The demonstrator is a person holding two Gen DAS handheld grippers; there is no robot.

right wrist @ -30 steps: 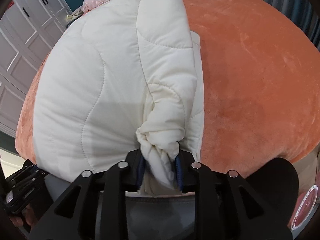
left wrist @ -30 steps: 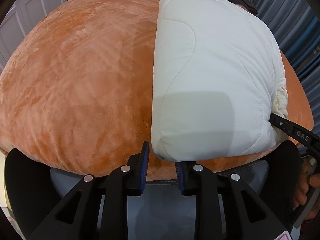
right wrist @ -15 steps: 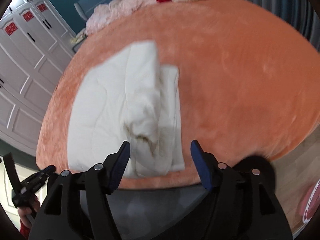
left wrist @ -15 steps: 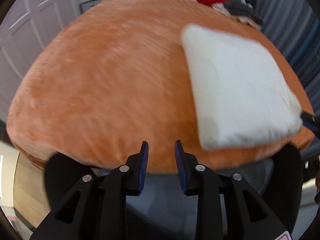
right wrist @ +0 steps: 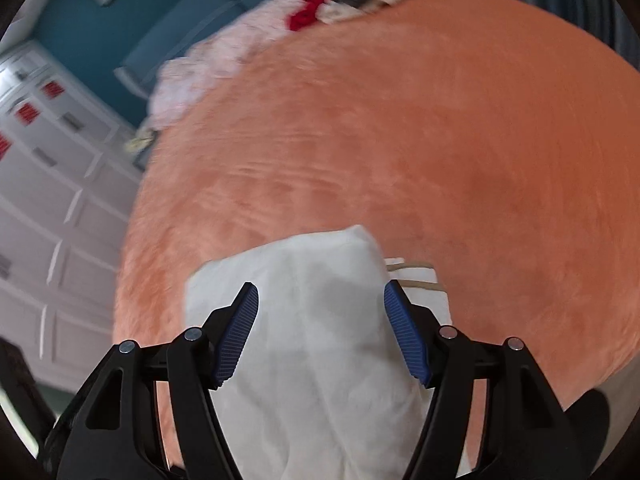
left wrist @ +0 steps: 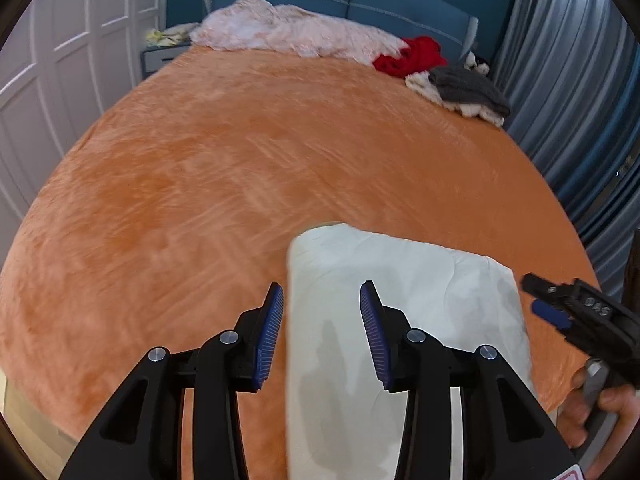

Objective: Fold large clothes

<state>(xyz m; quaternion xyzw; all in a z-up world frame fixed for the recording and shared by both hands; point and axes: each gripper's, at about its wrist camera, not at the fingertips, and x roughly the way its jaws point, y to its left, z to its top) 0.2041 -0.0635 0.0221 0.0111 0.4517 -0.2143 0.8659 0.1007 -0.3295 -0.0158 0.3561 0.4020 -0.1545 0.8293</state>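
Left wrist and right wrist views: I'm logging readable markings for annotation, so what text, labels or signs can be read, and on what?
"DAS": white letters on the black right gripper, left wrist view.
Red signs on the white wardrobe doors: too blurred to read.
Pink-edged sticker at the left wrist view's bottom edge: cut off, unreadable.

Right gripper [right wrist: 320, 328] hangs above the folded white quilted garment [right wrist: 320, 360], jaws spread wide and gripping nothing, the bundle flat on the orange bedspread [right wrist: 440, 140]; red garment [right wrist: 312, 0] blurred far off
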